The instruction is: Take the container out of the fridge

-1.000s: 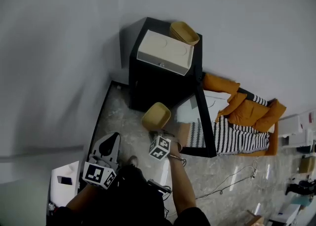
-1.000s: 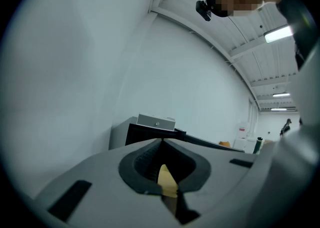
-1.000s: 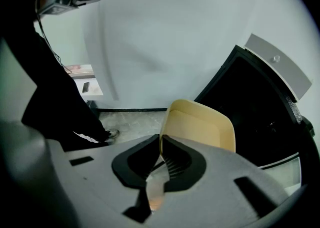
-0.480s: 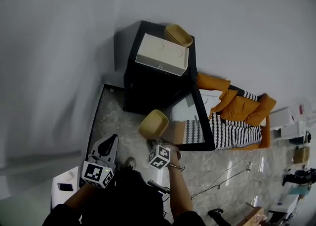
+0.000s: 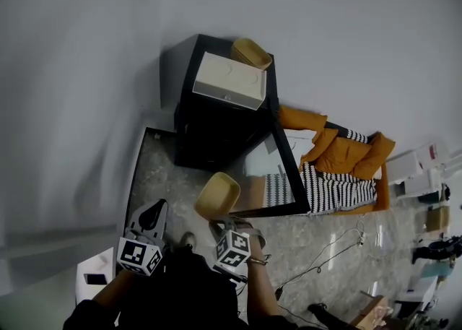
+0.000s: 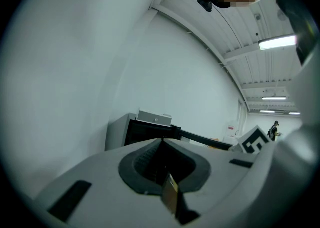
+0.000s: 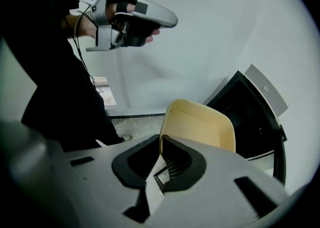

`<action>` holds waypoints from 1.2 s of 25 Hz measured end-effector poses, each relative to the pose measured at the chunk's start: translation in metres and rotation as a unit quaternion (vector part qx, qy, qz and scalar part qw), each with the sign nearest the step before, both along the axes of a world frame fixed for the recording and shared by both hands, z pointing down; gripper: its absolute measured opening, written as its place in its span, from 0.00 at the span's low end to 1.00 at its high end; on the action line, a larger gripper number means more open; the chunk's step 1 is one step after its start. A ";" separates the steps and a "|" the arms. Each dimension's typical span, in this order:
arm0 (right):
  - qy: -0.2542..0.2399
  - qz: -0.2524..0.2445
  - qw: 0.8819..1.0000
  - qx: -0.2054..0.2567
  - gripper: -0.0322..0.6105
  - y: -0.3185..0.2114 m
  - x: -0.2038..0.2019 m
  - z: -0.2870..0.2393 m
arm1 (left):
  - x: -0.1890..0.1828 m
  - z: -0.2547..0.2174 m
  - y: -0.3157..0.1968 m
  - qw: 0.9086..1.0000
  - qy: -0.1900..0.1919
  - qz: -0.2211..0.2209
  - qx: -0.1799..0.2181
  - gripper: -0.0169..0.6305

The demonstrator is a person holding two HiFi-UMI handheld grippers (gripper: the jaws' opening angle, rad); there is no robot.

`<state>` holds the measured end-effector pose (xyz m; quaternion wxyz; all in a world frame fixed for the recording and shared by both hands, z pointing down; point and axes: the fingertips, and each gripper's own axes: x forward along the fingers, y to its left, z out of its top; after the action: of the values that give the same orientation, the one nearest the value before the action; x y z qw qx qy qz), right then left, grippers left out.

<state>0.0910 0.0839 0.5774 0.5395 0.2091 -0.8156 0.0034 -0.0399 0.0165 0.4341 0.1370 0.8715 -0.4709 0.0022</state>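
A tan rectangular container (image 5: 217, 196) hangs in the air in front of the black fridge (image 5: 216, 130), gripped by its rim in my right gripper (image 5: 219, 222). In the right gripper view the container (image 7: 200, 124) stands on edge with its rim pinched between the shut jaws of that gripper (image 7: 161, 158). The fridge door (image 5: 285, 170) is swung wide open. My left gripper (image 5: 148, 219) is held low at the left, away from the fridge, jaws shut on nothing (image 6: 161, 142). The fridge (image 6: 145, 131) shows ahead of it.
A white box (image 5: 226, 81) and a second tan container (image 5: 251, 53) sit on top of the fridge. An orange and striped sofa (image 5: 336, 170) stands right of the door. A white wall runs behind and left. Cables (image 5: 328, 256) lie on the marbled floor.
My right gripper has drawn the tan container back from the fridge toward me. The left gripper has stayed low at the left.
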 end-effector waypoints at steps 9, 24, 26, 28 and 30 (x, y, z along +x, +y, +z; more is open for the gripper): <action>0.000 -0.021 1.000 0.003 0.07 0.044 -0.001 -0.043 | -0.001 0.003 0.019 1.000 0.000 -0.004 -0.006 0.04; 0.004 -0.051 0.999 -0.002 0.07 0.074 -0.009 -0.059 | -0.001 0.004 0.031 1.000 0.002 -0.001 0.002 0.04; 0.006 -0.053 0.999 0.000 0.07 0.075 -0.010 -0.060 | -0.002 0.004 0.032 1.000 0.002 -0.001 0.003 0.04; 0.007 -0.054 0.999 0.001 0.07 0.077 -0.009 -0.061 | -0.002 0.003 0.033 1.000 0.002 -0.002 0.004 0.04; 0.010 -0.053 0.999 0.001 0.07 0.079 -0.008 -0.062 | -0.002 0.002 0.035 1.000 0.002 -0.002 0.002 0.04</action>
<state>0.0831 0.1629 0.5152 0.5465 0.1662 -0.8203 -0.0279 -0.0421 0.0514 0.4365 0.1362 0.8709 -0.4722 -0.0009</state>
